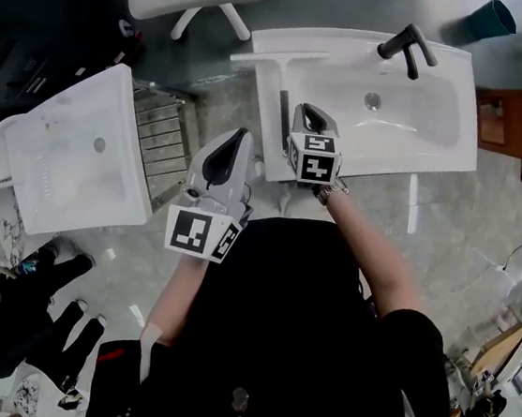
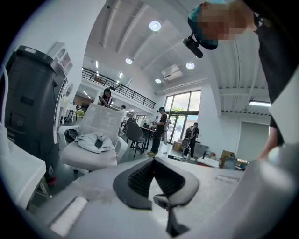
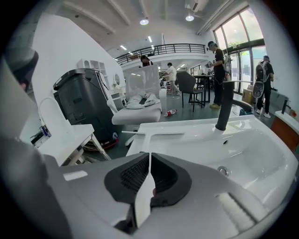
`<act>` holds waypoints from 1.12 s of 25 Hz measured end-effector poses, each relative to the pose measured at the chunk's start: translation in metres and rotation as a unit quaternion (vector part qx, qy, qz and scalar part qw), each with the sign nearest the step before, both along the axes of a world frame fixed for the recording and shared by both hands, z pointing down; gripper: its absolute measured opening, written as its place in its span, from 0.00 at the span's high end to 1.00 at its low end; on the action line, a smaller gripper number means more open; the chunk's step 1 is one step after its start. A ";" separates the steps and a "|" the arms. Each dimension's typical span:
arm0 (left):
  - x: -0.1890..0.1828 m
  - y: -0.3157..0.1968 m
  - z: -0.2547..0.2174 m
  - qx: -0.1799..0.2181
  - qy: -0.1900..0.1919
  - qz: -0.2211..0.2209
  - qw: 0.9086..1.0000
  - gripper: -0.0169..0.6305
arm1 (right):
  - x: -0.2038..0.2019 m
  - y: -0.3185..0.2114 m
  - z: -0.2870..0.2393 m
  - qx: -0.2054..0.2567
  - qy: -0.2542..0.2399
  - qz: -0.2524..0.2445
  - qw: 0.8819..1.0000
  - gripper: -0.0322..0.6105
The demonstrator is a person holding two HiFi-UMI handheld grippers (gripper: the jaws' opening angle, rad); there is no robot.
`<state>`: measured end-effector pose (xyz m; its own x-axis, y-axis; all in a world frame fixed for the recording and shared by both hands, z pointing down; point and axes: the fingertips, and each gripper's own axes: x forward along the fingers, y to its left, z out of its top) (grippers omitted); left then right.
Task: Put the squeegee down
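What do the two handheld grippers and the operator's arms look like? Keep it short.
Left gripper and right gripper match: pale grey moulded shells, black ribbed pads inside the tongs, a black-and-white marker cube at each rear. No cables visible. Operator wears a black short-sleeved top and a metal wristband on the right wrist.

Left gripper (image 2: 153, 162) — fingers (image 2: 138, 179) closed together, empty — faces a white chair (image 2: 105, 122) holding crumpled cloth (image 2: 92, 141).
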<state>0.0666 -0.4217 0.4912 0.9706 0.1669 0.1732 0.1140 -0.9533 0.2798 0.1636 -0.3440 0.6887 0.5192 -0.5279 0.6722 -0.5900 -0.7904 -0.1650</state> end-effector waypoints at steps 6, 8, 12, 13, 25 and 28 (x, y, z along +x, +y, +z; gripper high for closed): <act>0.002 0.000 -0.013 0.005 0.012 -0.007 1.000 0.97 | 0.006 0.010 -0.030 0.017 0.022 0.009 1.000 0.95; 0.004 -0.001 -0.018 0.010 0.019 -0.006 1.000 0.97 | 0.008 0.010 -0.044 0.028 0.031 0.010 0.999 0.95; 0.008 -0.006 -0.029 0.016 0.032 -0.008 0.999 0.97 | 0.014 0.009 -0.079 0.056 0.051 0.011 0.997 0.95; 0.009 -0.007 -0.031 0.017 0.035 -0.009 0.999 0.97 | 0.015 0.008 -0.090 0.063 0.057 0.010 0.996 0.95; 0.013 -0.023 -0.055 0.036 0.057 -0.035 0.997 0.97 | 0.018 0.000 -0.211 0.151 0.145 -0.040 0.977 0.95; 0.013 -0.028 -0.063 0.040 0.063 -0.044 0.996 0.97 | 0.010 -0.006 -0.237 0.161 0.176 -0.069 0.969 0.95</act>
